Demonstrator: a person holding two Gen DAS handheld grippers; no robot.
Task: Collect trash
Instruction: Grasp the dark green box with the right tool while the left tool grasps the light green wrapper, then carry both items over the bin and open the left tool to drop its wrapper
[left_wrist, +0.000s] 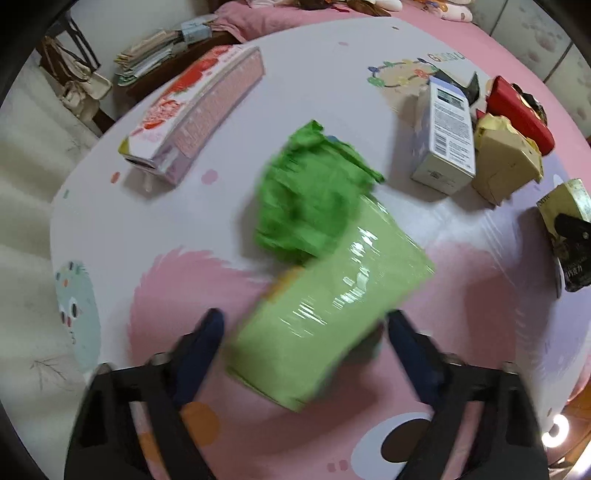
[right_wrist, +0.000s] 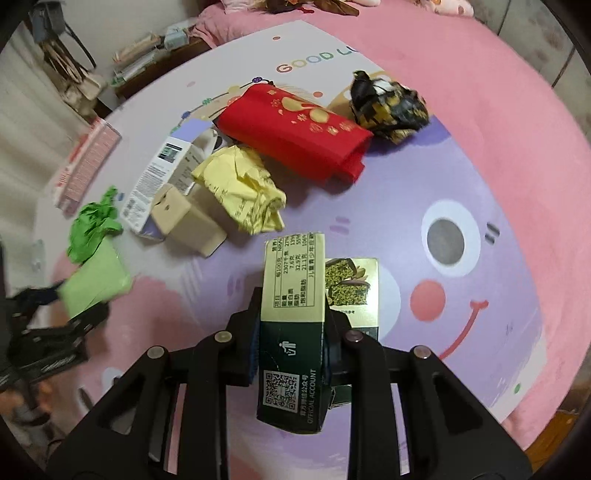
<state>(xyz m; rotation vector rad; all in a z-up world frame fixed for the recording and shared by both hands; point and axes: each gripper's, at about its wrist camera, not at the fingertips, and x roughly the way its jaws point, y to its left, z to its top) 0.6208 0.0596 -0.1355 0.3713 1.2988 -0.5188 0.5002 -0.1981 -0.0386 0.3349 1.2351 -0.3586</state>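
Grippers at work over the pink cartoon tablecloth (right_wrist: 480, 122): the right one carries a carton, the left one straddles the green bag roll.

Right gripper (right_wrist: 291, 328) is pinched tight on a green-and-cream snack carton (right_wrist: 291, 295), lifted above the cloth, so that piece is secured; left gripper (left_wrist: 304, 325) stands wide, its fingers either side of the pale green plastic bag roll (left_wrist: 328, 302) with the crumpled dark green end (left_wrist: 306, 192) spilling ahead. For a clean grab, the left jaws look best closed across the firm rolled part, not the loose crumple, which would probably slip. Waiting nearby: the strawberry carton (left_wrist: 195, 110), red pouch (right_wrist: 295, 136), white box (right_wrist: 159, 177), yellow crumpled wrapper (right_wrist: 243, 188), beige box (right_wrist: 188, 221) and black-and-gold wrapper (right_wrist: 388, 103).
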